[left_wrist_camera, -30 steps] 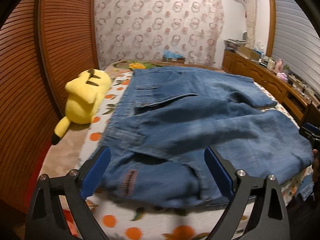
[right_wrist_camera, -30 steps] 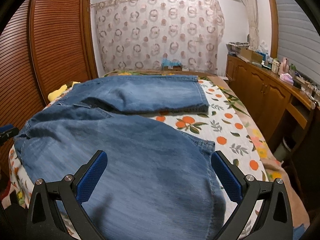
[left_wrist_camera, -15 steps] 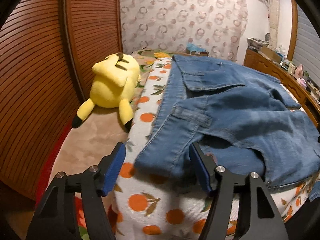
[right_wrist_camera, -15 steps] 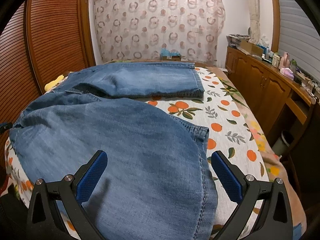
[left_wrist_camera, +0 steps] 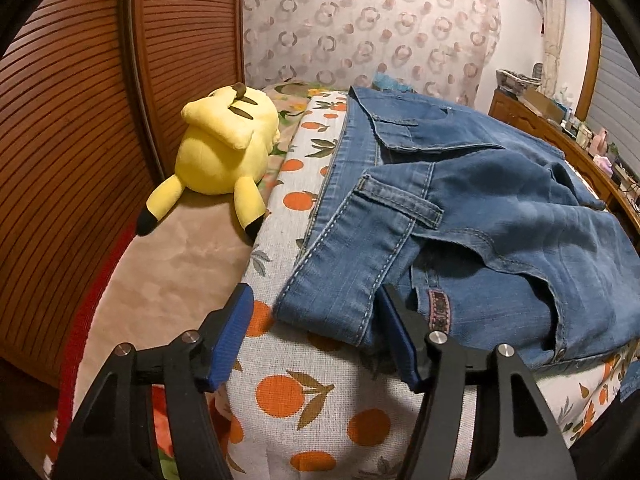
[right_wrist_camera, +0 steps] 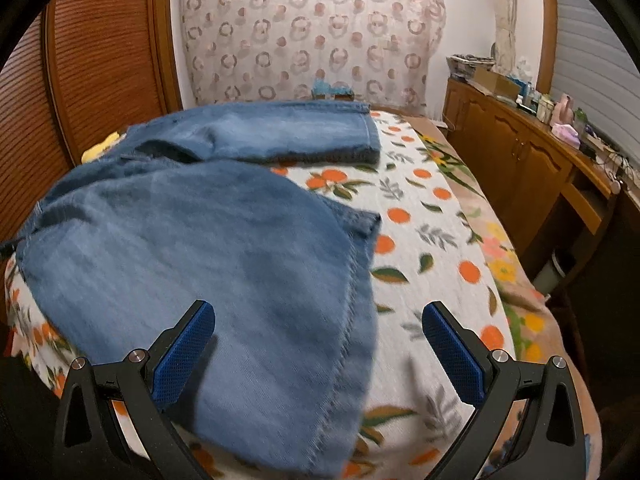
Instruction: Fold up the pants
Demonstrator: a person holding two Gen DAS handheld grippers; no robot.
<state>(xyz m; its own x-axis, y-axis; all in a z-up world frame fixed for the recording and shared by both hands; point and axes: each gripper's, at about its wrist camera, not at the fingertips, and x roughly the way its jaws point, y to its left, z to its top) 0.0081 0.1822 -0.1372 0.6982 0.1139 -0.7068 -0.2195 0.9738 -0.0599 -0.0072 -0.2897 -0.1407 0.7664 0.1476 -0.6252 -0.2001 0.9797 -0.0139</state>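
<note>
Jaws spread on both: left gripper (left_wrist_camera: 314, 334) straddles pants (left_wrist_camera: 460, 216) waistband corner, right gripper (right_wrist_camera: 320, 344) over leg. Legs apart, unfolded; whole fold left.

Home bedroom, bed (right_wrist_camera: 436, 216) with orange-print cover, yellow plush (left_wrist_camera: 224, 148) beside it, patterned curtain (right_wrist_camera: 312, 36) behind, wooden cabinets (right_wrist_camera: 520, 152) alongside

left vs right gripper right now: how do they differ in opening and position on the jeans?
The left gripper is partly closed and straddles the waistband corner of the jeans, one pad tucked under the fabric; the right gripper is wide open above the near leg's hem edge. The left sits by the plush toy; the right faces the cabinets. Neither has clamped denim.
</note>
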